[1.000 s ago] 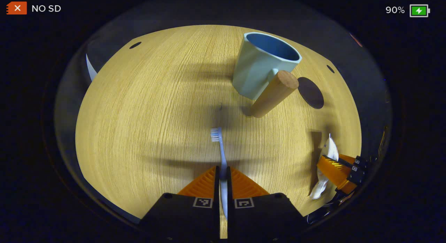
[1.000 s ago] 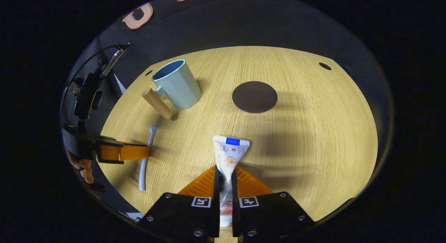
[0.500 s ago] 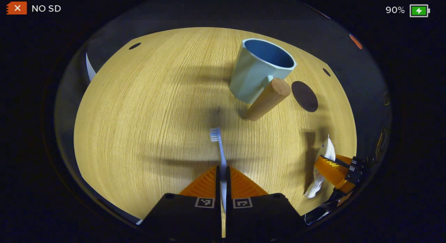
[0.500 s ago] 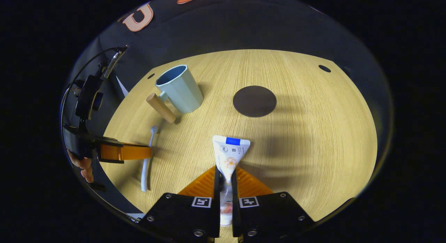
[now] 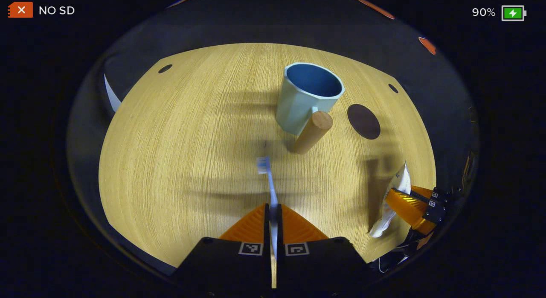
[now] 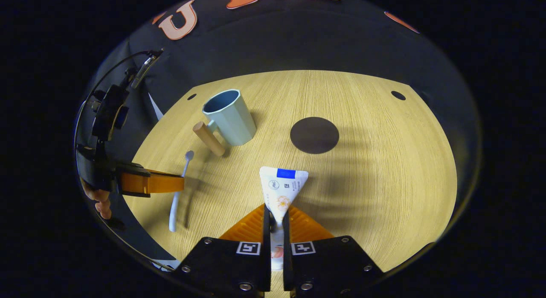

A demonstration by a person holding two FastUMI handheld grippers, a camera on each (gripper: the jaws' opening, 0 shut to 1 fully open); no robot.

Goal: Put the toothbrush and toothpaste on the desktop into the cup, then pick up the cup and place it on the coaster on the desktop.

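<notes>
Toothbrush (image 5: pixel 269 183) and toothpaste (image 6: pixel 281 190) are both lifted off the surface (image 5: pixel 179 140), each pinched low in its own jaws, left gripper (image 5: pixel 273 212) and right gripper (image 6: pixel 276 219), long ends forward, likely for dropping into the upright cup (image 5: pixel 307 97) near the far edge, beside the coaster (image 6: pixel 314 135).

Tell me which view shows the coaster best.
The right gripper view: the coaster lies near centre, whole and round, right of the cup. The left gripper view shows it smaller, squeezed towards the edge.
</notes>
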